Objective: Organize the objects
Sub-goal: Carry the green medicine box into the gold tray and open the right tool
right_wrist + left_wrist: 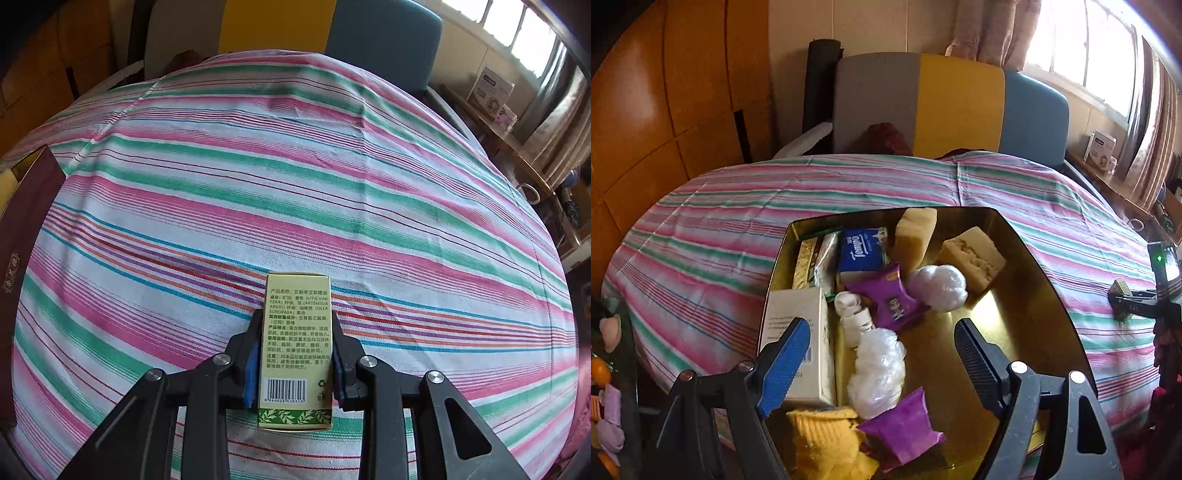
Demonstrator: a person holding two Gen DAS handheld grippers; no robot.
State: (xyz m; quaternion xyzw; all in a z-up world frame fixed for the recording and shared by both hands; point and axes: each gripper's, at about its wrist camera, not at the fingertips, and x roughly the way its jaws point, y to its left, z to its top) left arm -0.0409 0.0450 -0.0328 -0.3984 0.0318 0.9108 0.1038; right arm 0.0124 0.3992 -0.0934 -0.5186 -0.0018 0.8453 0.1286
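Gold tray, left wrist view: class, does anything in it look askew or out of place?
Yes. The gold tray holds a loose jumble: a purple snack packet lies tilted across a white cloth roll, and a yellow sponge leans against the far wall. Nothing looks spilled or damaged.

"Tempo" stands on the blue tissue pack [862, 254]; the green box [295, 350] apparently lists "ARTEMISIA ARGYI".

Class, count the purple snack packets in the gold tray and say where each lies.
2. One purple packet lies mid-tray beside the Tempo tissue pack; the other purple packet at the near end by the yellow cloth. More may be hidden underneath.
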